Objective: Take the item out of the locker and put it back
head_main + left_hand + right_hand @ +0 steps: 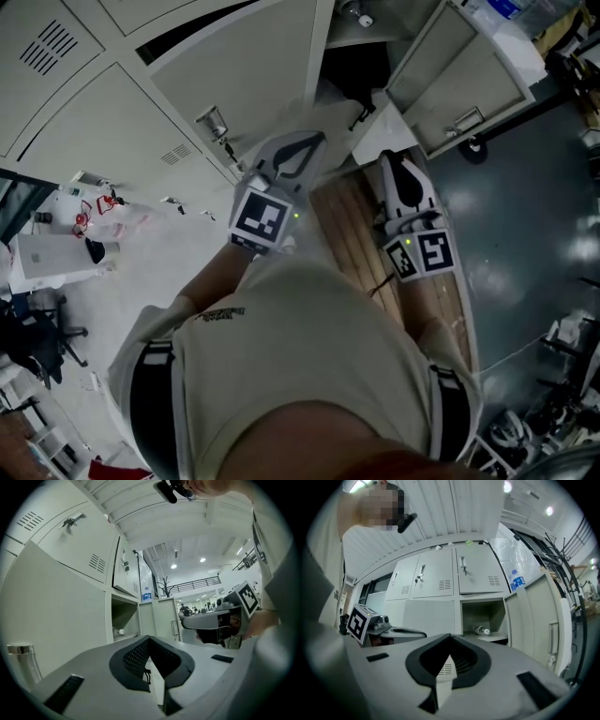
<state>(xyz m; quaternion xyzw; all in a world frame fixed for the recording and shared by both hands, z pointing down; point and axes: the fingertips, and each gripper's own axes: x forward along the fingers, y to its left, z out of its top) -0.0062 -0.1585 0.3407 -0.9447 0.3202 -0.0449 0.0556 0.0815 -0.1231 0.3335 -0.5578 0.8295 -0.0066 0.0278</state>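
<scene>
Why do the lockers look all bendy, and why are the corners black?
Right gripper view: the wide lens bows the lockers and the corners go black. Left gripper view: the same, plus bright ceiling lights. Head view: the lockers tilt steeply.

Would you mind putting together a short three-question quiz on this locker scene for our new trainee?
1. True or false: the bottle stands upright in the open locker compartment.
2. Which one holds something? A: the left hand-held gripper. B: the right hand-held gripper. C: neither.
3. Fill in: in the right gripper view, the open compartment's door hangs on its ___ side.

Key:
1. False; the bottle lies on its side.
2. C; both are shut with nothing between the jaws.
3. Right.
</scene>
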